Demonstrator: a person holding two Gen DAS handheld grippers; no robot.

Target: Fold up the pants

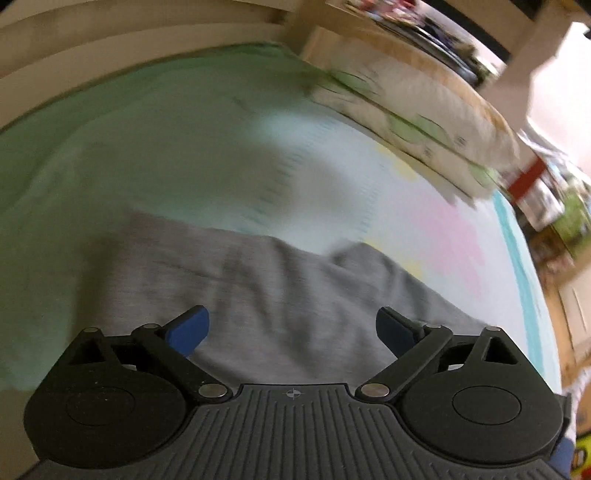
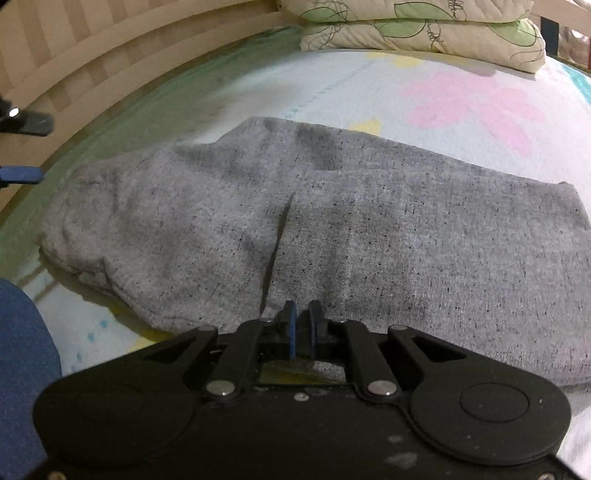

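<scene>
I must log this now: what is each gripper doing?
Left gripper: jaws wide open, holding nothing, above the grey pants.
Right gripper: jaws nearly closed; a grip on the pants cannot be told.

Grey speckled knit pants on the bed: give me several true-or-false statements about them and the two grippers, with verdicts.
1. The grey speckled knit pants lie on a pastel flower-print bed sheet. True.
2. The left gripper is clamped on the pants. False: its jaws stand wide open, nothing between them.
3. The right gripper is nearly shut. True.
4. The cream leaf-print quilted pillows lie on top of the pants. False: they sit apart, beyond them.
</scene>
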